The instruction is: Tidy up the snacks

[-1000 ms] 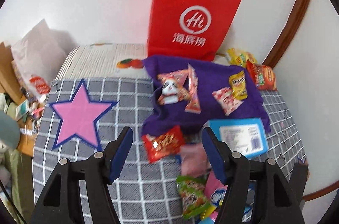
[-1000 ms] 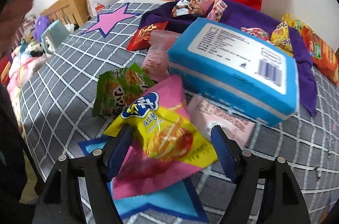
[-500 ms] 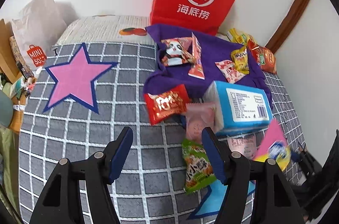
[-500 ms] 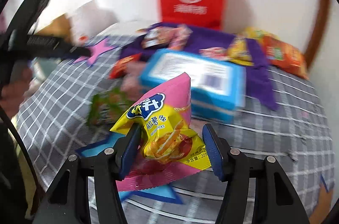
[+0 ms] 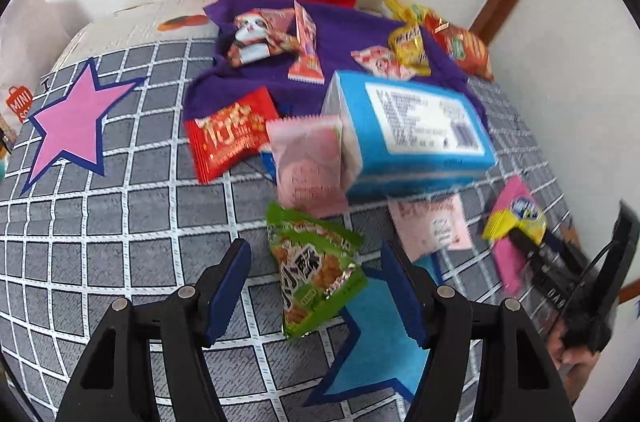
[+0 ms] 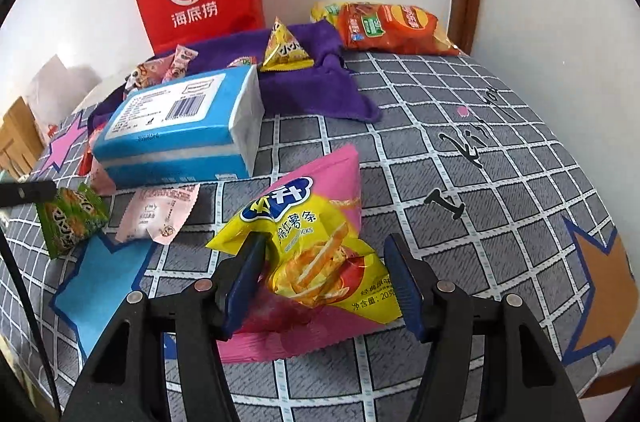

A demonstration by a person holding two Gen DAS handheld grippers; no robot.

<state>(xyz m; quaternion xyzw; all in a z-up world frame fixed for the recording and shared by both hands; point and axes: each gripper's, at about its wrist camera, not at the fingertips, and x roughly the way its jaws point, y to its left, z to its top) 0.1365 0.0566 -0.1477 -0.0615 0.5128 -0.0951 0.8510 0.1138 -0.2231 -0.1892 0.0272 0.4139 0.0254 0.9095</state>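
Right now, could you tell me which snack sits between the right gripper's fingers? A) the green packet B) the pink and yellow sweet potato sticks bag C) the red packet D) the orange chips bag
B: the pink and yellow bag sits between the right gripper fingers; the green packet lies off to the side.

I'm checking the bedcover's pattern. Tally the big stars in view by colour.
Pink star: 1
Blue star: 1
Orange star: 1
Total: 3
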